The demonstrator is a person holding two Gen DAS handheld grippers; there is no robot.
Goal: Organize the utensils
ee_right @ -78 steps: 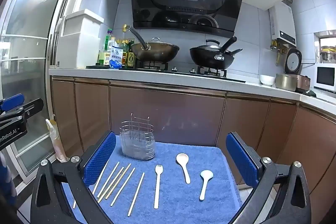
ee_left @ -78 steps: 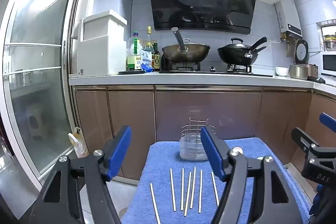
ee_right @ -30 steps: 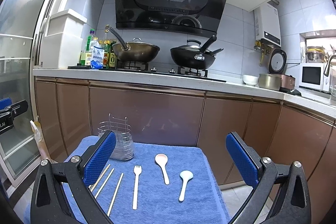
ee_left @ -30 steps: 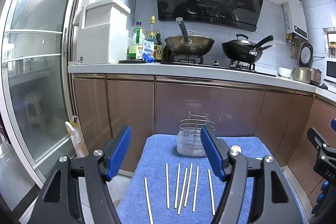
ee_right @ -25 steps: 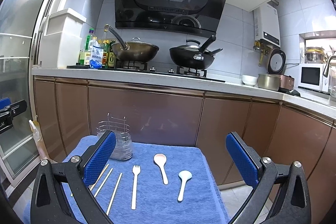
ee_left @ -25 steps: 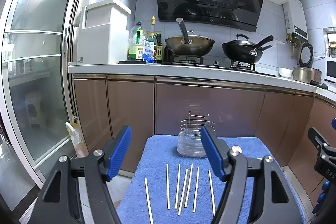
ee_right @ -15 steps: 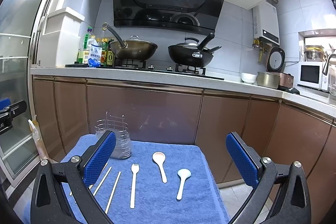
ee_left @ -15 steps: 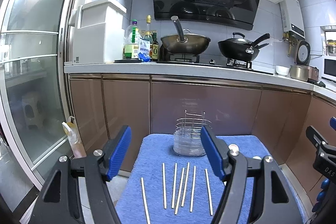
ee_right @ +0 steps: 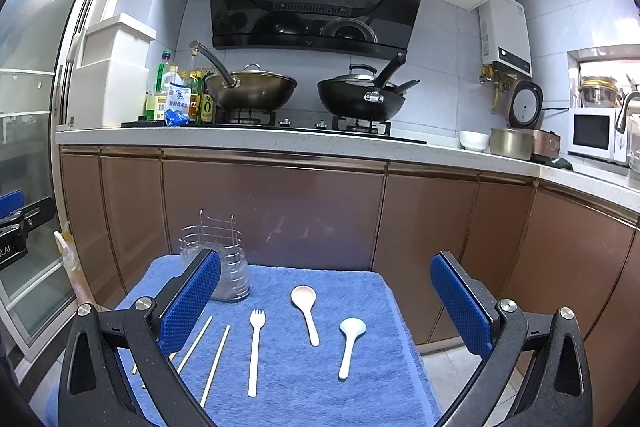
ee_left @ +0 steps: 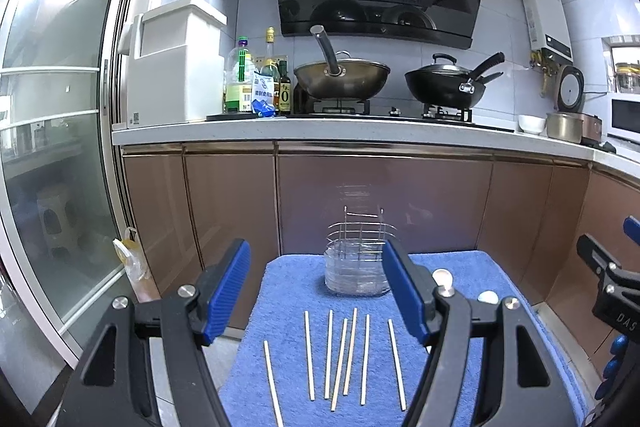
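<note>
A blue towel covers a small table. On it stands a wire utensil holder, also in the right wrist view. Several wooden chopsticks lie side by side in front of it. A white fork, a pinkish spoon and a white spoon lie to the right. My left gripper is open and empty above the chopsticks. My right gripper is open and empty above the fork and spoons.
Brown kitchen cabinets stand close behind the table, under a white counter with two woks and bottles. A glass sliding door is on the left. A plastic bag sits on the floor beside it.
Both grippers have drawn back and lifted slightly, so the towel and utensils sit lower and smaller in view. Both stay open. Nothing on the towel has moved.
</note>
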